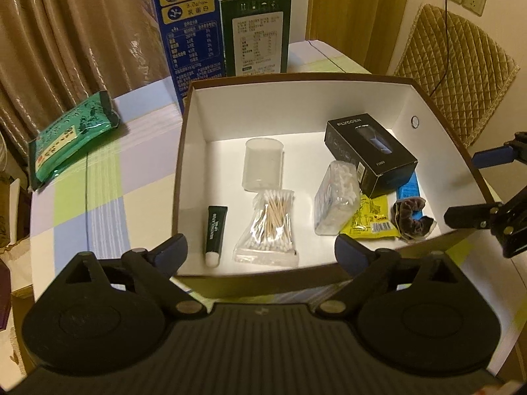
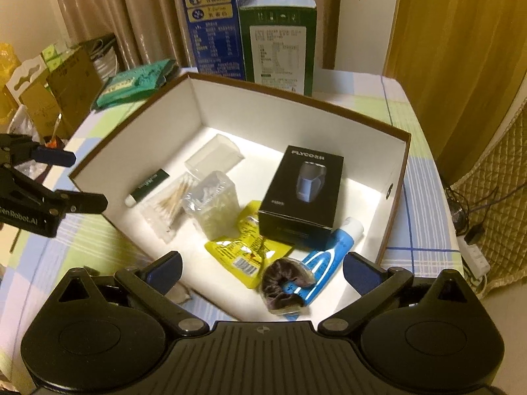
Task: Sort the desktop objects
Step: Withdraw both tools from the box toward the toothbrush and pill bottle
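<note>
A brown box with white inside walls stands on the checked tablecloth. In it lie a black shaver box, a clear plastic cup, a green tube, a bag of cotton swabs, a clear tub of picks, a yellow packet, a blue tube and a dark scrunchie. My left gripper hangs open over the box's near edge, holding nothing. My right gripper is open above the scrunchie, also holding nothing.
A green packet lies on the table left of the box. A blue carton and a green carton stand behind it. A quilted chair back is at the right, and cardboard boxes stand beyond the table's left edge.
</note>
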`<action>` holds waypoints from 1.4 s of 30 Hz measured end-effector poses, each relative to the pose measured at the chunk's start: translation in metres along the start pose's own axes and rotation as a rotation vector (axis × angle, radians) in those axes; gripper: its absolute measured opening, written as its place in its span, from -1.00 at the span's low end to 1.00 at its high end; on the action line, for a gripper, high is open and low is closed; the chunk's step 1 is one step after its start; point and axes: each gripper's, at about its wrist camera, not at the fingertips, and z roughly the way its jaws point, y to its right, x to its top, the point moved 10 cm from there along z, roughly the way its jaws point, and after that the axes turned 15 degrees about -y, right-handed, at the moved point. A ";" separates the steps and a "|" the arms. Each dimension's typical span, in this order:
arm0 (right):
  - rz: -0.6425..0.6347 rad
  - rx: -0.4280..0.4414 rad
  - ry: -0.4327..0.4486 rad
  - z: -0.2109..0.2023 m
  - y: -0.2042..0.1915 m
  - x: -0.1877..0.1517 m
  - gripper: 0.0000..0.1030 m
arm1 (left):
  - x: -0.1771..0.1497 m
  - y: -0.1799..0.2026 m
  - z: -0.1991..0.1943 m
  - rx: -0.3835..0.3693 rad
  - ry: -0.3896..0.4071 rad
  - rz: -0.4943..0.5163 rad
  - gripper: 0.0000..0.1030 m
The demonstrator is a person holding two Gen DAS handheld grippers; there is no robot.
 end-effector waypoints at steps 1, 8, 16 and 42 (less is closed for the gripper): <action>0.003 0.004 0.007 -0.002 -0.002 -0.001 0.96 | -0.003 -0.001 -0.002 0.006 0.003 0.003 0.83; 0.037 0.032 0.068 -0.023 -0.021 -0.011 0.96 | -0.029 -0.008 -0.015 0.024 0.008 -0.010 0.87; 0.028 0.032 0.090 -0.030 -0.051 -0.035 0.96 | -0.070 -0.023 -0.021 0.035 -0.018 -0.067 0.89; 0.098 0.068 -0.069 0.060 -0.111 -0.099 0.96 | -0.155 -0.031 0.009 0.009 -0.129 -0.154 0.89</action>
